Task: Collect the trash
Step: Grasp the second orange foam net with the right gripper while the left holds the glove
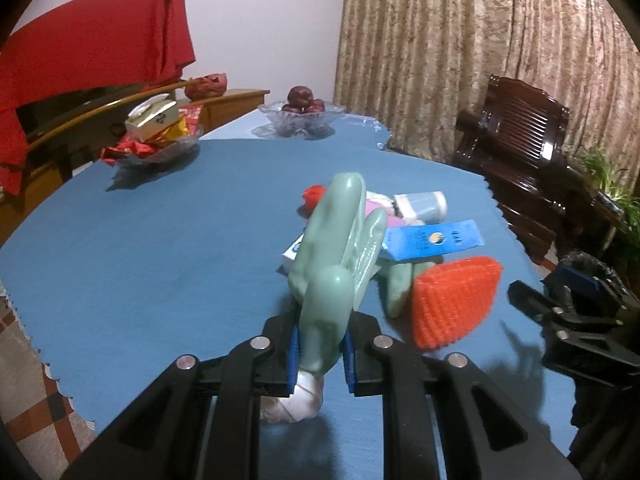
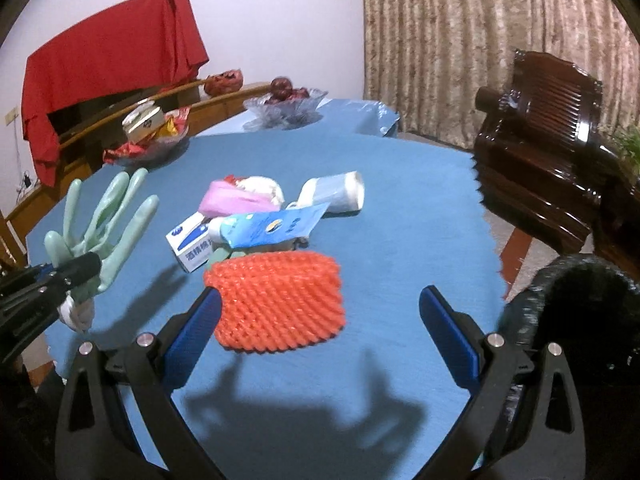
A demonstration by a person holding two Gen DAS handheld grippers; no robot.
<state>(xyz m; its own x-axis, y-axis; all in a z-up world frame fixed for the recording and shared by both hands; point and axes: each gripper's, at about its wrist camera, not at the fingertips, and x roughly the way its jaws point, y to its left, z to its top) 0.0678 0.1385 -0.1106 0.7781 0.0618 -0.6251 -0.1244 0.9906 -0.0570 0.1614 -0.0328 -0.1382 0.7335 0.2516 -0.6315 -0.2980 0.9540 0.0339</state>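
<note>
My left gripper (image 1: 320,354) is shut on a pale green rubber glove (image 1: 340,248) and holds it up above the blue table; the glove (image 2: 108,224) also shows at the left of the right wrist view. My right gripper (image 2: 320,320) is open and empty, just above an orange foam net (image 2: 278,300), which also shows in the left wrist view (image 1: 456,300). Behind the net lies a trash pile: a white box (image 2: 190,242), a blue packet (image 2: 272,224), a pink wrapper (image 2: 230,198), and a white bottle (image 2: 336,192).
A blue cloth covers the table (image 2: 400,240). A glass bowl of fruit (image 1: 302,114) and a dish of snacks (image 1: 154,136) stand at the far side. A dark wooden chair (image 2: 552,140) stands to the right. A black bin (image 2: 580,320) is at the right edge.
</note>
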